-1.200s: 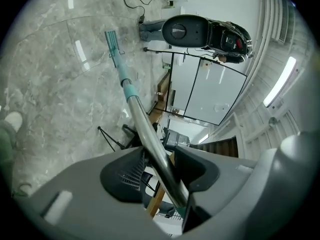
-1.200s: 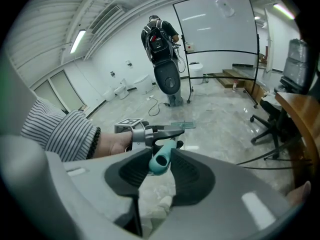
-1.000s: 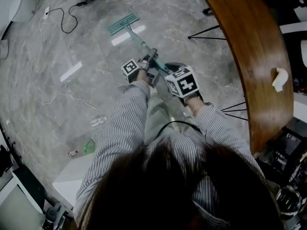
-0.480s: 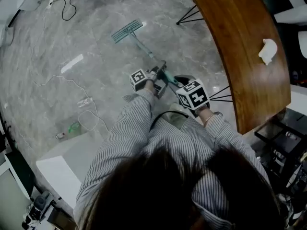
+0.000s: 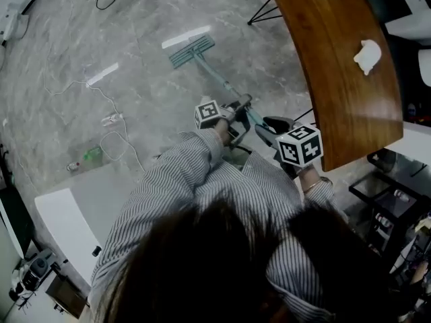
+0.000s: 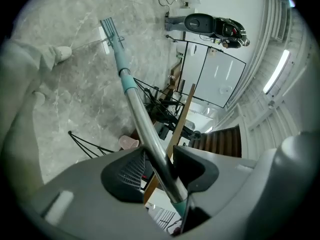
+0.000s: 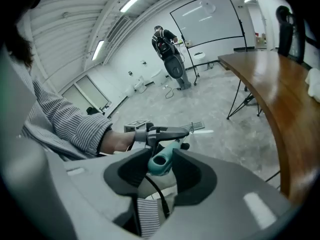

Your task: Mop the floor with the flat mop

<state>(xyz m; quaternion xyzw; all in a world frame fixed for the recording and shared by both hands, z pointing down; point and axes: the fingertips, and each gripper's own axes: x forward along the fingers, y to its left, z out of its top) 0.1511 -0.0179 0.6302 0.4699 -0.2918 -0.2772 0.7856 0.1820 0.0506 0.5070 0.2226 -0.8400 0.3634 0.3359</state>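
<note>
Gripping, left gripper (image 6: pixel 160 166): my jaws are clamped narrow on the bare metal shaft of the flat mop (image 6: pixel 131 91), which runs out ahead and down to the floor.
Right gripper (image 7: pixel 161 161): the teal butt end of the mop handle sits between my jaws with the pads against it, and the jaws are opening.
Mop head (image 5: pixel 192 51): flat on the grey marbled floor (image 5: pixel 135 99) ahead of me, just beside a bright strip of reflected light.
Right of the mop: a curved wooden table (image 5: pixel 337 79), its edge near my right gripper; a white crumpled wad (image 5: pixel 368 56) lies on top.
In the way: the table's thin black legs (image 5: pixel 261 11) stand near the mop head, to its right.
Left of the mop: loose white cables with a plug block (image 5: pixel 111 119) and a small green thing (image 5: pixel 92 155), well apart from the head.
Far off: a person (image 7: pixel 162 36) stands by the white wall.
</note>
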